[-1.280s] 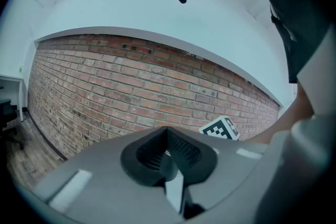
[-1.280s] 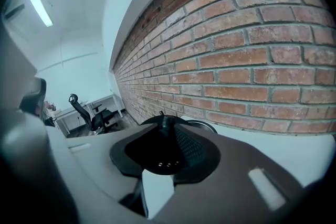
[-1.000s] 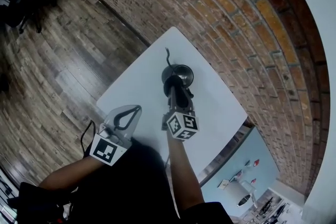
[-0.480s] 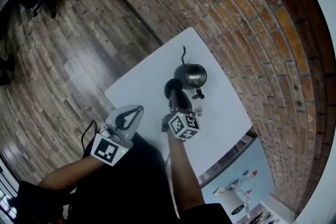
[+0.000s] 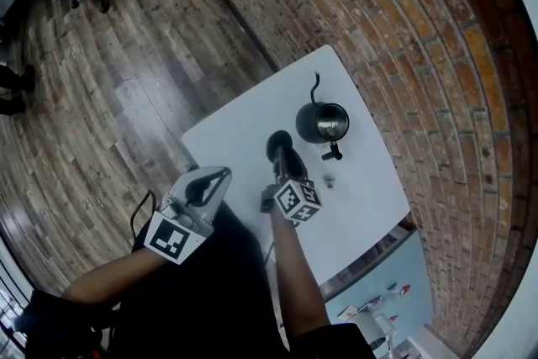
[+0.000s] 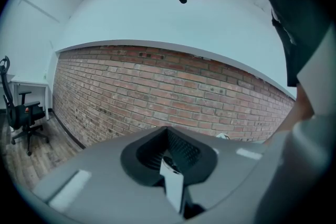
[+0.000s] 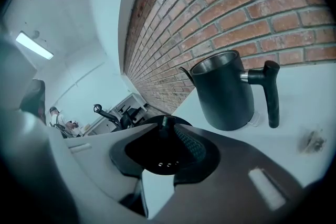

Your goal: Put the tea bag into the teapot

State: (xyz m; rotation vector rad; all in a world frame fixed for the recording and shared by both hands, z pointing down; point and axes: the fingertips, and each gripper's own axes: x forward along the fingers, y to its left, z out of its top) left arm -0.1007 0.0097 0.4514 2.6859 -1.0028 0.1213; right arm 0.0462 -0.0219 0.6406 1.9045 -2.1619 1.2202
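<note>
Tea bag (image 5: 330, 180) lies on surface (image 5: 244, 130) near teapot (image 5: 324, 124) handle, not picked up. Left gripper (image 5: 223, 173): jaws closed, empty. Right gripper (image 5: 279, 149): jaws gripping lid (image 7: 164, 124), teapot open. Risk: I set lid down on bag, or flat bag slips the pinch and gets shoved toward edge.
</note>
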